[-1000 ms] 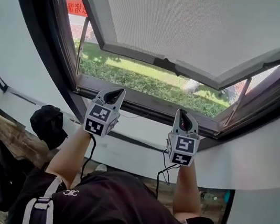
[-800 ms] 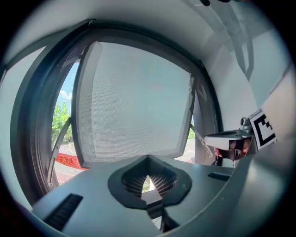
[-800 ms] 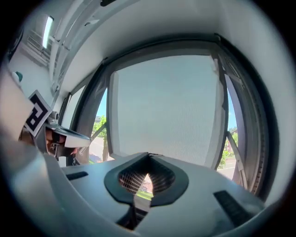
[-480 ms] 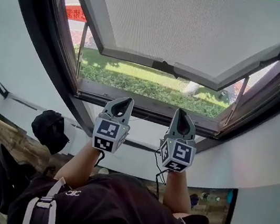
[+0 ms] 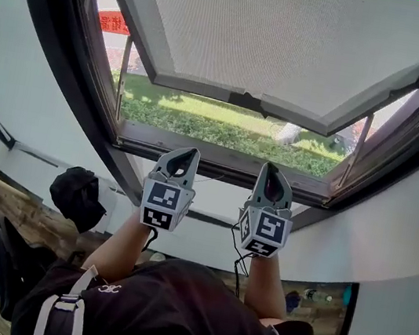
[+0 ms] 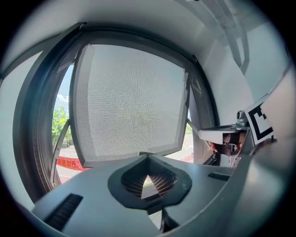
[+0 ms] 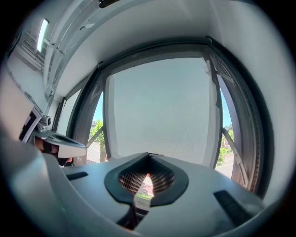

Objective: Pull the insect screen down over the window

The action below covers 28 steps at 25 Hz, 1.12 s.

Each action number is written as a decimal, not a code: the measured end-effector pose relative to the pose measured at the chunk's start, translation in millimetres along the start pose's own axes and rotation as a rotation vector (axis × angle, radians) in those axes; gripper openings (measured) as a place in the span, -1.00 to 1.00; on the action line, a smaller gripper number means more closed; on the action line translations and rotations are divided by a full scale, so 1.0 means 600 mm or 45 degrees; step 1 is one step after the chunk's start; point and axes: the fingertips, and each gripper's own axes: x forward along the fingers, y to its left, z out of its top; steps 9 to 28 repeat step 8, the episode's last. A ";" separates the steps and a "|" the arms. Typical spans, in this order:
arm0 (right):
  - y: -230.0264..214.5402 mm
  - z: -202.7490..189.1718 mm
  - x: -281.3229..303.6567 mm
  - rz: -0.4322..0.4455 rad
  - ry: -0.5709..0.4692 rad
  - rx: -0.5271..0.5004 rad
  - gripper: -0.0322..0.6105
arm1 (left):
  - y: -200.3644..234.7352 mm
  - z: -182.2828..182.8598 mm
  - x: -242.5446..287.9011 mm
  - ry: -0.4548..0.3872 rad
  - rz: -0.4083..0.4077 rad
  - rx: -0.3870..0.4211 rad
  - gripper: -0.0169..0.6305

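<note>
Just under the lower window frame point(image 5: 223, 157), seen from the head view: left gripper point(image 5: 182, 157) and right gripper point(image 5: 271, 173), raised side by side, aimed at the opening, both clear of the insect screen point(image 5: 294, 42). Screen drawn only partway, covering the upper part of the opening, its bottom bar point(image 5: 206, 91) well above the lower frame. Open strip between, showing grass point(image 5: 201, 122). Shown by the head view alone: both arms and a red banner point(image 5: 113, 23) outside at left.

Shown by the gripper views alone: fingers point(image 6: 163, 181) of the left gripper closed tip to tip, holding nothing; likewise the right. Mesh upright ahead in each, with the other gripper at the picture's edge. Ceiling light point(image 7: 44, 28) in the right gripper view only.
</note>
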 end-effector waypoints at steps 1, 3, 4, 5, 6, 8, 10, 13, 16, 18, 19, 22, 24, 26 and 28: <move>0.001 -0.002 0.001 0.001 0.002 -0.002 -0.89 | -0.001 -0.004 0.000 0.011 0.000 -0.002 -0.91; 0.002 -0.004 0.002 0.003 0.007 -0.005 -0.89 | -0.002 -0.008 0.000 0.026 -0.004 -0.007 -0.91; 0.003 -0.004 0.003 0.004 0.010 -0.006 -0.89 | -0.003 -0.007 0.000 0.022 -0.005 -0.006 -0.91; 0.004 -0.005 0.003 0.005 0.012 -0.008 -0.89 | -0.003 -0.005 0.000 0.017 -0.005 -0.004 -0.91; 0.005 -0.006 0.004 0.007 0.014 -0.010 -0.89 | -0.003 -0.003 0.000 0.013 -0.006 -0.003 -0.91; 0.008 -0.008 0.005 0.012 0.018 -0.016 -0.89 | -0.002 -0.003 0.000 0.010 -0.007 -0.001 -0.91; 0.008 -0.008 0.005 0.012 0.018 -0.016 -0.89 | -0.002 -0.003 0.000 0.010 -0.007 -0.001 -0.91; 0.008 -0.008 0.005 0.012 0.018 -0.016 -0.89 | -0.002 -0.003 0.000 0.010 -0.007 -0.001 -0.91; 0.008 -0.008 0.005 0.012 0.018 -0.016 -0.89 | -0.002 -0.003 0.000 0.010 -0.007 -0.001 -0.91; 0.008 -0.008 0.005 0.012 0.018 -0.016 -0.89 | -0.002 -0.003 0.000 0.010 -0.007 -0.001 -0.91; 0.008 -0.008 0.005 0.012 0.018 -0.016 -0.89 | -0.002 -0.003 0.000 0.010 -0.007 -0.001 -0.91; 0.008 -0.008 0.005 0.012 0.018 -0.016 -0.89 | -0.002 -0.003 0.000 0.010 -0.007 -0.001 -0.91; 0.008 -0.008 0.005 0.012 0.018 -0.016 -0.89 | -0.002 -0.003 0.000 0.010 -0.007 -0.001 -0.91; 0.008 -0.008 0.005 0.012 0.018 -0.016 -0.89 | -0.002 -0.003 0.000 0.010 -0.007 -0.001 -0.91; 0.008 -0.008 0.005 0.012 0.018 -0.016 -0.89 | -0.002 -0.003 0.000 0.010 -0.007 -0.001 -0.91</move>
